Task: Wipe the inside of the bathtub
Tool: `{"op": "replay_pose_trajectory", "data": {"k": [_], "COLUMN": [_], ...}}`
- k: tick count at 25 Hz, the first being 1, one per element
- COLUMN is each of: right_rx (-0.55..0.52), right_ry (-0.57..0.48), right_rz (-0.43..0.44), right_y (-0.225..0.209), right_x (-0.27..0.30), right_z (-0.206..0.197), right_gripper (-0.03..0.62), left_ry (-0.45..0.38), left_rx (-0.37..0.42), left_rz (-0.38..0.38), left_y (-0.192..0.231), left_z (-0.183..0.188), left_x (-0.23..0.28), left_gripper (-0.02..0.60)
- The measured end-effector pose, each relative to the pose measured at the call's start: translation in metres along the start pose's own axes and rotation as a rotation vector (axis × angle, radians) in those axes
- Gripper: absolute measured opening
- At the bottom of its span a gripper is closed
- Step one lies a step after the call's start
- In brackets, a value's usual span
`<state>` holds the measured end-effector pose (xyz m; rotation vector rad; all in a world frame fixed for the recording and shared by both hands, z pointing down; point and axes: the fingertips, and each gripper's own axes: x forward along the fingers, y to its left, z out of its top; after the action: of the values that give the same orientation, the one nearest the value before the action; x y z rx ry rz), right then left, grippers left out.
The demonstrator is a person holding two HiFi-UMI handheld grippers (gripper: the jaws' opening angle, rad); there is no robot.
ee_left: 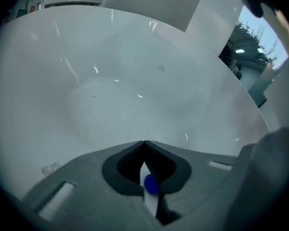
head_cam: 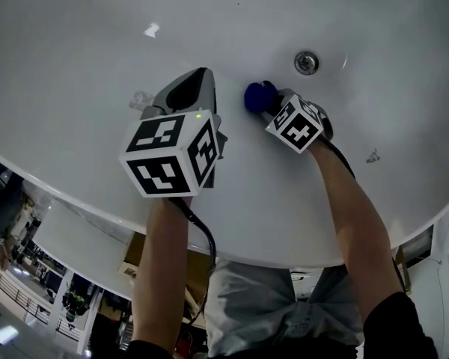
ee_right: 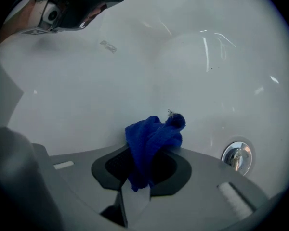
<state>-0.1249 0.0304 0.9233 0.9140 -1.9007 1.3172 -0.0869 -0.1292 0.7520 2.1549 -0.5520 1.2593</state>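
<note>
White glossy bathtub point(head_cam: 75, 43) interior fills every view. Left gripper point(ee_left: 144, 143) has its jaws pressed together on nothing, kept clear as a spare. Right gripper point(ee_right: 151, 150) is clamped on a bunched blue microfibre cloth point(ee_right: 151, 136). The wad pokes past the tips for wiping, probably touching the tub. A round chrome drain point(ee_right: 237, 156) sits right of the jaws.

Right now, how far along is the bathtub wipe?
Done: nothing provable; no wiped streaks show. In hand: the right claw grips the blue cloth at the bathtub wall, near the chrome drain fitting; the left claw is shut and idle. Left: smudges remain, so probably most of it.
</note>
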Motion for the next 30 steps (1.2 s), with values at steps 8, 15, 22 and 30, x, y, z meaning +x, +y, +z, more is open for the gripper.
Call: {"op": "replay_pose_trajectory", "data": {"k": [8,15,22,30], "right_rx": [-0.020,-0.003,-0.038,-0.057], "right_ry": [0.042,0.052,0.058,0.072], "right_rz": [0.034,0.103,0.148,0.169], "right_y": [0.010,0.026,0.049,0.078], "right_x": [0.008,0.006,-0.010,-0.037], "right_z": [-0.007,-0.009,-0.004,0.005], "right_gripper": [0.089,0.087,0.087,0.086], "left_ry": [-0.013,-0.018,-0.022,-0.049], "left_rx": [-0.025,-0.035,-0.039,-0.039], "left_rz": [-0.003,0.004,0.017,0.026], "left_y": [0.003,0.006,0.009,0.004], "left_z": [0.003,0.004,0.000,0.015], "left_x": [0.000,-0.005,-0.018,-0.048], "left_gripper": [0.005,0.005,0.005,0.005]}}
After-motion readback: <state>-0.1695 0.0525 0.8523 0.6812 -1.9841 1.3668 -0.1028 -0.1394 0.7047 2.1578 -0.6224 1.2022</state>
